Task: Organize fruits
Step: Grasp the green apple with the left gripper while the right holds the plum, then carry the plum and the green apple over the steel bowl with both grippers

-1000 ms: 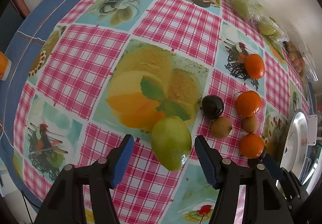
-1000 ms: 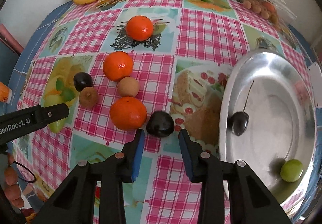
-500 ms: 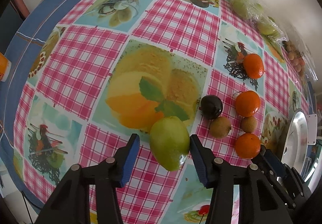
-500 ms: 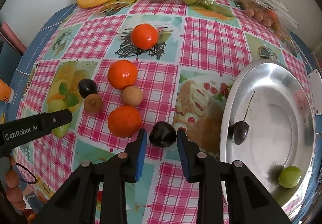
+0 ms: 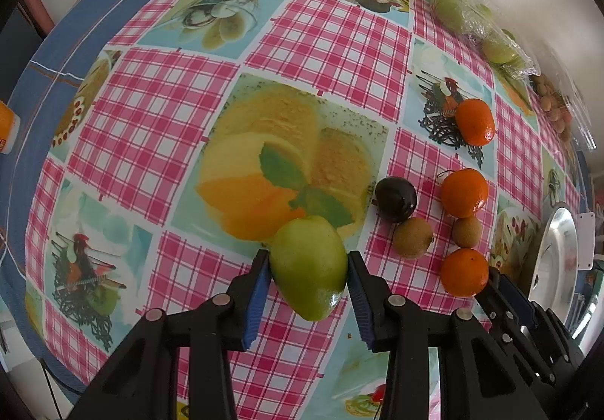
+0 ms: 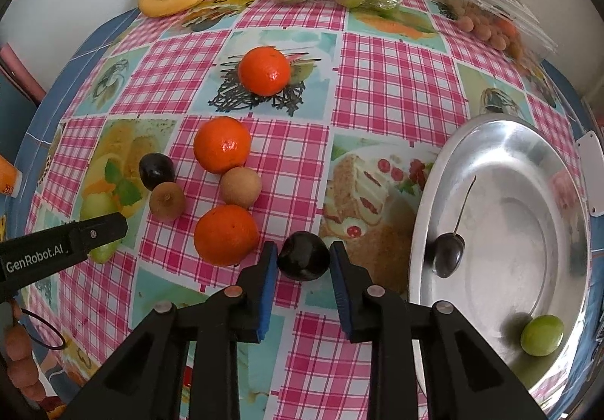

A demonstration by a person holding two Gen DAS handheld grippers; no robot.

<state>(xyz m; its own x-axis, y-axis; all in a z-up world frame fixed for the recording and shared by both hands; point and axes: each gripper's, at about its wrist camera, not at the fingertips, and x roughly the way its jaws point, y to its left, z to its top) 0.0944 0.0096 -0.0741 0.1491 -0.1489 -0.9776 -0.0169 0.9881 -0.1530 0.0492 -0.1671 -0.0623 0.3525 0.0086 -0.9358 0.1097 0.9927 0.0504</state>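
Gripping across its middle, the left gripper (image 5: 308, 265) is closed on a green mango (image 5: 308, 267) near the table's (image 5: 332, 42) front edge, pads touching both flanks. The right gripper (image 6: 304, 261) is clamped on a dark plum (image 6: 304, 261), just beside an orange (image 6: 225, 234) and left of the steel tray (image 6: 528, 140). Both fruits are judged smooth, rounded and bruisable; the mango looks heavier and tapered, so a hold at the widest part, with moderate pressure, is advised.

Left gripper (image 5: 308, 269): fingers (image 5: 256, 301) closed onto a held item. Right gripper (image 6: 304, 261): fingers (image 6: 345, 291) closed against a held item, low over the surface.
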